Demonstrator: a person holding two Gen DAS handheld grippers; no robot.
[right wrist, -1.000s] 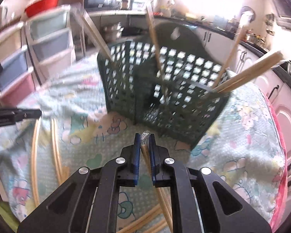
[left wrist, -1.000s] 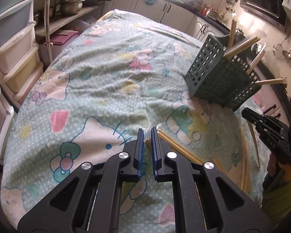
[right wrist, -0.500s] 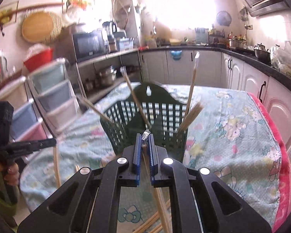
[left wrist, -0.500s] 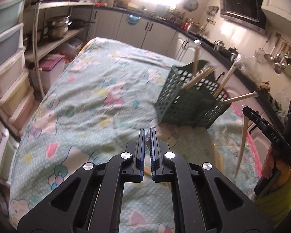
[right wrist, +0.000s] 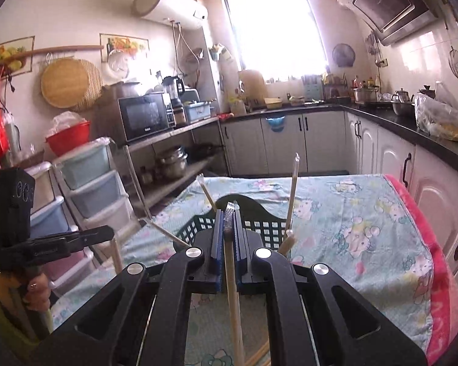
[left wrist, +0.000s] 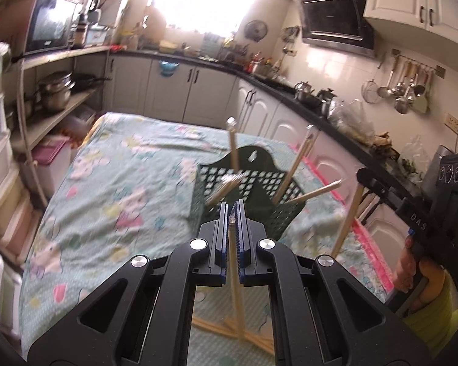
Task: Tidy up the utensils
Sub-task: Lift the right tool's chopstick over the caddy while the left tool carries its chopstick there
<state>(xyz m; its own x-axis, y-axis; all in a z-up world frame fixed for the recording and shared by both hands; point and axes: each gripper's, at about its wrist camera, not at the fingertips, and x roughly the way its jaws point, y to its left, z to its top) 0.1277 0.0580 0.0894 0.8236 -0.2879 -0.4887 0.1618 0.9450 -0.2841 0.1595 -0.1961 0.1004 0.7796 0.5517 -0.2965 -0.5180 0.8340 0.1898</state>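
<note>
Above the cloth-covered desk (left wrist: 113, 189), a chopstick (left wrist: 235, 286) is pinched in the closed left tool (left wrist: 232, 213), its wrapped tip showing between the pads and its shaft hanging down toward loose chopsticks (left wrist: 229, 332) lying on the cloth. A second chopstick (right wrist: 232, 292) is clamped the same way in the closed right tool (right wrist: 229, 216). The green basket (left wrist: 259, 183), with several chopsticks leaning in it, is seen standing on the desk just beyond both tools.
</note>
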